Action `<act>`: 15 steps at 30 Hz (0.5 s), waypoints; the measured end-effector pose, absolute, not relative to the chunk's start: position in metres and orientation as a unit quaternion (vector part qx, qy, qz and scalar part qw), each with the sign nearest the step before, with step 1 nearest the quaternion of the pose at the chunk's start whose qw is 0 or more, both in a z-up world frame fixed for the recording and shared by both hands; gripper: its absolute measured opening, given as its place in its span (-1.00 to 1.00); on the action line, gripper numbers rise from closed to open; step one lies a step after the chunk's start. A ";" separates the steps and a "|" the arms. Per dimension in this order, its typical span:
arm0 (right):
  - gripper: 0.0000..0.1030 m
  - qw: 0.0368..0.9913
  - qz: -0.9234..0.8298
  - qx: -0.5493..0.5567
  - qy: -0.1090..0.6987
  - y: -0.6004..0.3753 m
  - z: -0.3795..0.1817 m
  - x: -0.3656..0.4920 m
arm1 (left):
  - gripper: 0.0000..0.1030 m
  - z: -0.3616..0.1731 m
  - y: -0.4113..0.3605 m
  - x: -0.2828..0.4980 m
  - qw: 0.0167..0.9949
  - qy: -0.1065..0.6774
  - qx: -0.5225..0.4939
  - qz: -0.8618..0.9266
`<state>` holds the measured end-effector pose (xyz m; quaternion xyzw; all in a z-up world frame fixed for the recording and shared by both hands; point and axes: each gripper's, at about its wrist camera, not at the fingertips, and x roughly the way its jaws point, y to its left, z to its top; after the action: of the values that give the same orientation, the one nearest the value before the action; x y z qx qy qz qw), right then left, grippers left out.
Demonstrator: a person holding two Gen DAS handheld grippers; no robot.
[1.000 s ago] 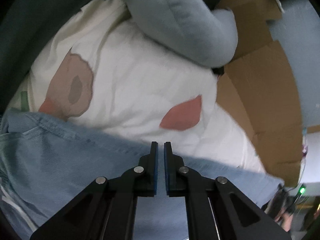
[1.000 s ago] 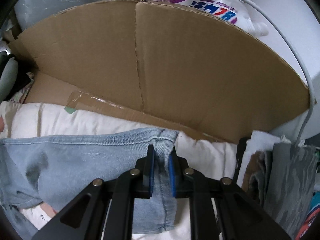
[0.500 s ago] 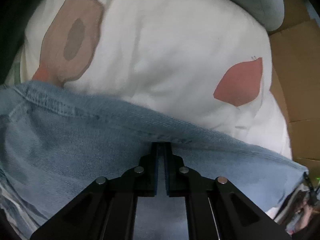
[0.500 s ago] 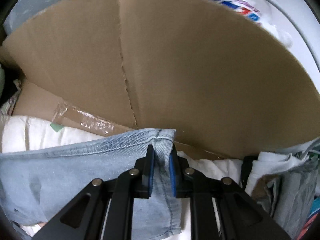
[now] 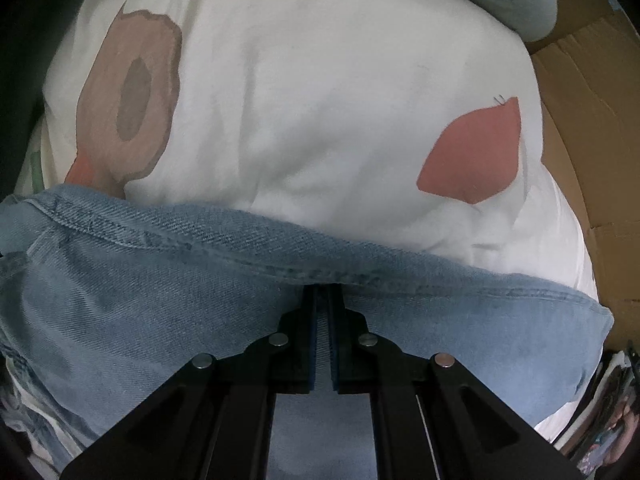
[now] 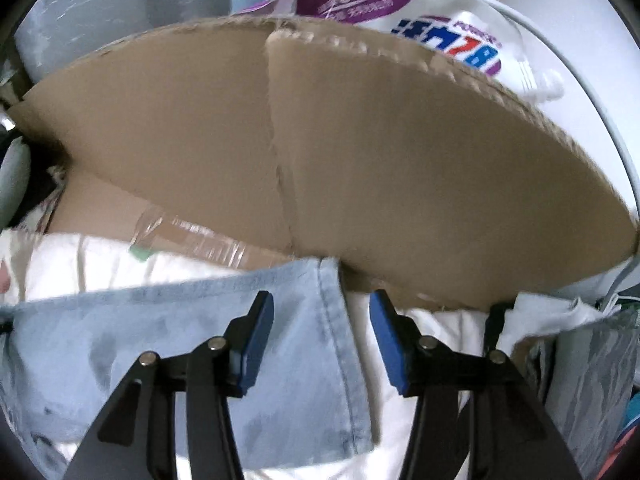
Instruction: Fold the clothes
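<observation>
Your left gripper (image 5: 323,292) is clamped on the jeans' (image 5: 160,300) seam, which lies across the white quilt (image 5: 300,100). Keep that edge pinned flat. Your right gripper (image 6: 322,312) is opening, pads clear of the hem; lift straight off the quilt without dragging it.

Light blue denim jeans (image 6: 168,344) lie across a white printed duvet (image 5: 320,120), with a brown cardboard sheet (image 6: 360,168) standing behind and a white-and-purple detergent bag (image 6: 420,12) beyond the cardboard.

The left gripper (image 5: 323,300) points straight down, jaws pinched together; the right gripper's (image 6: 322,312) jaws are opening.
</observation>
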<state>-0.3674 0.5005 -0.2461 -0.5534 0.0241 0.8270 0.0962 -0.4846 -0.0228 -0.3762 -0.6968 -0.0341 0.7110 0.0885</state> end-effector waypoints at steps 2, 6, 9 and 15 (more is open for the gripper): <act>-0.08 0.089 0.823 -0.560 0.034 0.500 -0.249 -0.351 | -0.91 -0.373 -0.023 -0.483 0.094 -0.035 -0.697 0.710; -0.08 0.084 0.815 -0.572 0.053 0.504 -0.260 -0.323 | -0.91 -0.363 -0.025 -0.473 0.111 -0.030 -0.697 0.708; -0.08 0.081 0.807 -0.580 0.070 0.509 -0.268 -0.310 | -0.91 -0.355 -0.021 -0.462 0.128 -0.005 -0.698 0.704; -0.08 0.082 0.795 -0.593 0.098 0.508 -0.293 -0.285 | -0.91 -0.332 0.001 -0.437 0.179 0.021 -0.707 0.684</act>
<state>-0.2850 0.5081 -0.2932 -0.5932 0.0978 0.7949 0.0818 -0.4366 0.0008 -0.3317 -0.7065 0.0214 0.6843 0.1790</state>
